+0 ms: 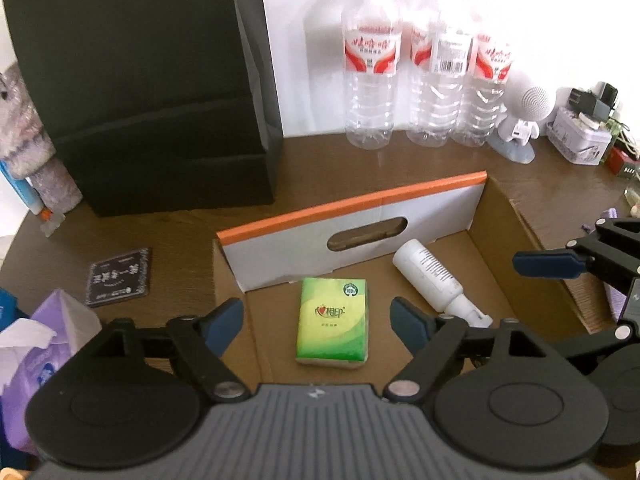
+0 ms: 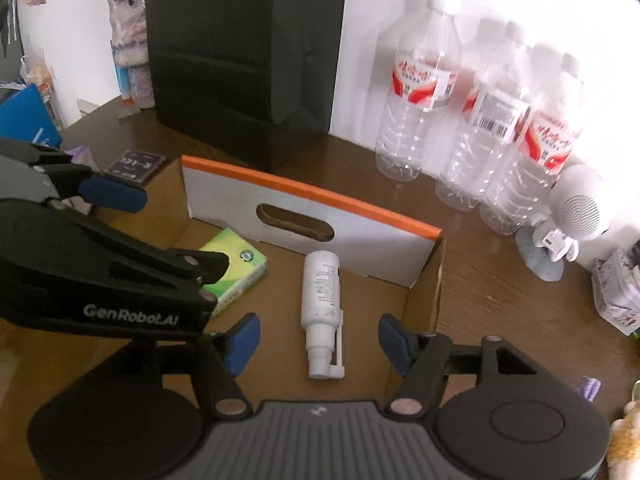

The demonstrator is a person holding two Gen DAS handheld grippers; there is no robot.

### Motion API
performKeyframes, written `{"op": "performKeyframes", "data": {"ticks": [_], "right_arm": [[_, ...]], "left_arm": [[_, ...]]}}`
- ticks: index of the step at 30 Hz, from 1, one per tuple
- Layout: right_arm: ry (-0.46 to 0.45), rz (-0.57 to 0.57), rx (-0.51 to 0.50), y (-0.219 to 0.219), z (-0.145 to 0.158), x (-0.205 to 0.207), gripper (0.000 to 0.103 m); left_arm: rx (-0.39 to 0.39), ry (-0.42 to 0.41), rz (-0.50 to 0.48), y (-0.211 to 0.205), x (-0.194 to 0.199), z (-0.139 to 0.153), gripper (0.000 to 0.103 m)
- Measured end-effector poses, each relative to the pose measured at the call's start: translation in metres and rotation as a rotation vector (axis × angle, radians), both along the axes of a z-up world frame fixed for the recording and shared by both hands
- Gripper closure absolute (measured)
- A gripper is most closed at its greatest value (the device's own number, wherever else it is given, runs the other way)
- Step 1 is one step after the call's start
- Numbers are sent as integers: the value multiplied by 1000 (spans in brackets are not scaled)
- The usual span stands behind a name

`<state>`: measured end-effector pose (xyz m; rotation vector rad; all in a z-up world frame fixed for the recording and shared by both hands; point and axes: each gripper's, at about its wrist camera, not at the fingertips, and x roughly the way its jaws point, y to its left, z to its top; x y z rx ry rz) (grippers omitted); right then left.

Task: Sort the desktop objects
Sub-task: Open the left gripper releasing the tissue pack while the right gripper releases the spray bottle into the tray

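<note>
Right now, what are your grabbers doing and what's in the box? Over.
Left hand-held gripper open, empty, over the tissue pack. Right hand-held gripper open, empty, over the white spray bottle. Both items lie inside the cardboard box. Nothing blocking.

The box [image 1: 500,216] is lying open from above, its floor partly taken by the tissue pack [image 1: 332,322] and the spray bottle [image 1: 432,280], with bare cardboard showing between them. Its orange-edged wall [image 1: 360,240] is blocking entry from the far side. Behind it a black bag [image 1: 152,88] and water bottles [image 1: 420,80] are crowding the back of the counter [image 1: 320,160].
</note>
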<state>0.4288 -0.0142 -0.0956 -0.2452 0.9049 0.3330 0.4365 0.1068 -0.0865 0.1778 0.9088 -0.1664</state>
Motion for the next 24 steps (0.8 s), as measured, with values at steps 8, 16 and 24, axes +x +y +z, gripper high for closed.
{"op": "performKeyframes", "data": {"ticks": [8, 16, 24], "right_arm": [[-62, -4, 23, -8, 38, -34, 20], [-73, 4, 49, -11, 64, -76, 0], [-101, 27, 65, -8, 83, -125, 0]], "left_arm": [[-4, -70, 6, -1, -36, 39, 5], [-19, -103, 32, 1, -75, 68, 0], [-19, -129, 60, 7, -126, 91, 0]]}}
